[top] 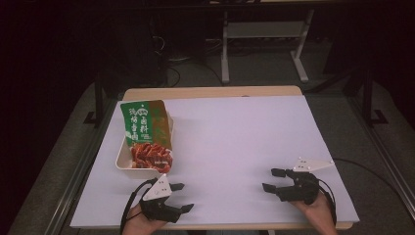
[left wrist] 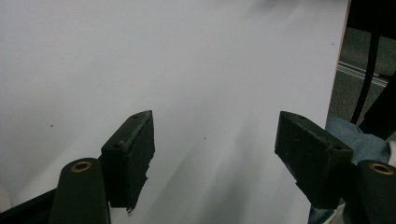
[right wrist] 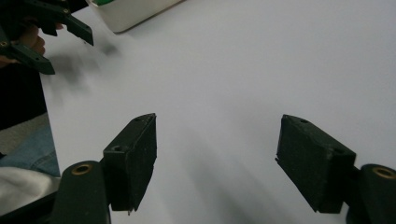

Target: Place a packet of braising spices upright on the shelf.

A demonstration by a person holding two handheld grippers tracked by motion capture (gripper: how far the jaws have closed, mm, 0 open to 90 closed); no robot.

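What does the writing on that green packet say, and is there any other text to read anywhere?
Packet in the tray: large white Chinese characters on its green top, too blurred to read.
Smaller print on the packet's brown side: too small to read.
Tongs, table and elsewhere: no text seen.

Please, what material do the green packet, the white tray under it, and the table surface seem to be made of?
The green packet looks like glossy printed plastic film: it carries printed pictures and lettering. The white tray seems to be matte plastic or foam; its thick, rounded rim suggests this, but I cannot tell which. The table surface looks like a smooth matte white sheet over a wooden-looking board.
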